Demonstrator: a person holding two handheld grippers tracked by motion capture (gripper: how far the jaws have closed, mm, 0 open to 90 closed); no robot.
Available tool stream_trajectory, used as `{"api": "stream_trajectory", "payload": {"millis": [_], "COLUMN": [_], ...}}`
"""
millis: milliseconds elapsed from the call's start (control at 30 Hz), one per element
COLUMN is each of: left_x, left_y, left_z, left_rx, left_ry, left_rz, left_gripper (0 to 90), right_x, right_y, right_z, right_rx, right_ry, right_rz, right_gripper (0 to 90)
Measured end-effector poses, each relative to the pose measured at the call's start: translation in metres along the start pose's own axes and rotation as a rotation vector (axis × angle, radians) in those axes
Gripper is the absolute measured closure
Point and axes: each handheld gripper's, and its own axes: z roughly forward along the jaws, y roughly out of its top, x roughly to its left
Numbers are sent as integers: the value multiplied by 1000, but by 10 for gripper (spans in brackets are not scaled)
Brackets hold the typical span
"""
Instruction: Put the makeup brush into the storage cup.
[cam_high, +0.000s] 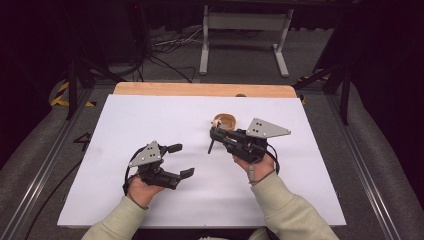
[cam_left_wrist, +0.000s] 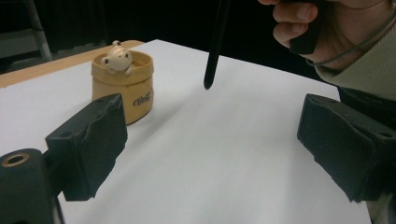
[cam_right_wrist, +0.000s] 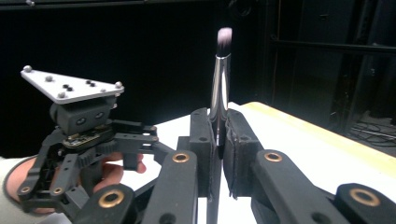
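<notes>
R gripper (cam_right_wrist: 219, 154) clamped on makeup brush (cam_right_wrist: 220, 88), held above sheet centre | L gripper (cam_high: 180, 160) jaws wide, empty | cup (cam_left_wrist: 123, 86) near far edge | risk: thin glossy handle slips/pivots, clips cup's figurine (cam_left_wrist: 116, 57) or tips cup

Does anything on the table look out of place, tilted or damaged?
Nothing stands out. The small cup stands upright on the white table with a little figure inside. The right gripper holds the brush cleanly by its handle. No spill or damage.
</notes>
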Motion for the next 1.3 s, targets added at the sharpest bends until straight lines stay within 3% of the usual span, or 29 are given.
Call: {"api": "stream_trajectory", "payload": {"millis": [900, 1300], "left_x": [9, 11], "left_y": [-13, -19], "left_z": [-48, -61], "left_rx": [-5, 0], "left_ry": [91, 122], "left_rz": [-15, -6], "left_gripper": [77, 71], "right_x": [-45, -62], "right_y": [24, 21], "right_z": [3, 16], "right_rx": [-31, -9], "right_ry": [-174, -268], "right_rz": [-11, -8], "right_gripper": [832, 832]}}
